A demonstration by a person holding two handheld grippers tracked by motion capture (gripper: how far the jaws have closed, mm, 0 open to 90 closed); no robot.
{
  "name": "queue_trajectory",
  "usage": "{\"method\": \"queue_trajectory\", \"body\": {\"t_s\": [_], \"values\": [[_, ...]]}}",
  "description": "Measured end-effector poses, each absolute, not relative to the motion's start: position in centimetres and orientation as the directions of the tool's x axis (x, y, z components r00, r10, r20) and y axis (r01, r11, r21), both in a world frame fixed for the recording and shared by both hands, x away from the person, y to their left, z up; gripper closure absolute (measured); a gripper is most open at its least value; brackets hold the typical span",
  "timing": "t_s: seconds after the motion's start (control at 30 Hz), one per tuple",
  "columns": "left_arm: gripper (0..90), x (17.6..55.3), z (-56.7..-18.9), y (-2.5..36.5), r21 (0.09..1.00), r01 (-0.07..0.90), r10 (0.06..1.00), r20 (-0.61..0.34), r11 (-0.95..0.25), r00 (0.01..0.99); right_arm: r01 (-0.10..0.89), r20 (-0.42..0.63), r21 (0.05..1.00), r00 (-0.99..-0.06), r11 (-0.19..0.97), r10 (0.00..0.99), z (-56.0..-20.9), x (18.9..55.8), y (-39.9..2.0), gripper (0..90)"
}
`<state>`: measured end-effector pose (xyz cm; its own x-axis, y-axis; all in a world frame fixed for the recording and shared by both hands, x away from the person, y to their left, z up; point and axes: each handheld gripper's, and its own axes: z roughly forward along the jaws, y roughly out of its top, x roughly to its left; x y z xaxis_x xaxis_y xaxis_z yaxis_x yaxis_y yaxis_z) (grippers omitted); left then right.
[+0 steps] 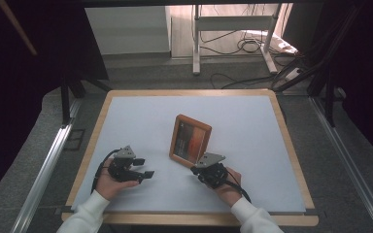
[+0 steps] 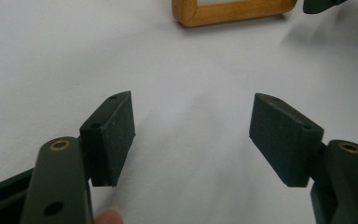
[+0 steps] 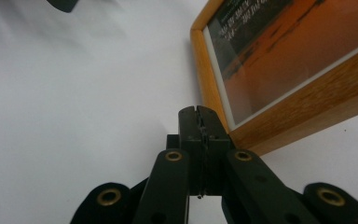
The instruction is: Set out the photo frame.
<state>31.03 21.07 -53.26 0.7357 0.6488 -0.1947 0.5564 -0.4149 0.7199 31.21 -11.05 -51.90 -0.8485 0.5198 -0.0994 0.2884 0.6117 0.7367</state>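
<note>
High view: white table with a wood rim, picture frame near the middle, leaning back.
Frame: wood edge, orange picture under glass.
Left gripper: jaws wide apart, nothing between them, well apart from the frame, low over the table.
Right gripper: jaws pressed together, holding nothing, tips right by the frame's bottom corner.
Right gripper view: closed tips beside the frame's wood edge.
</note>
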Motion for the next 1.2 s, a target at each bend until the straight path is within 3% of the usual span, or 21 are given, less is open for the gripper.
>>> {"method": "queue_trajectory", "body": {"t_s": [1.2], "values": [[30.0,31.0,-53.3,21.2,0.722,0.556,0.65,-0.196,-0.411,0.735,0.322,-0.12,0.729,-0.808,0.603,0.577,-52.0,32.8,-13.1,90.0]]}}
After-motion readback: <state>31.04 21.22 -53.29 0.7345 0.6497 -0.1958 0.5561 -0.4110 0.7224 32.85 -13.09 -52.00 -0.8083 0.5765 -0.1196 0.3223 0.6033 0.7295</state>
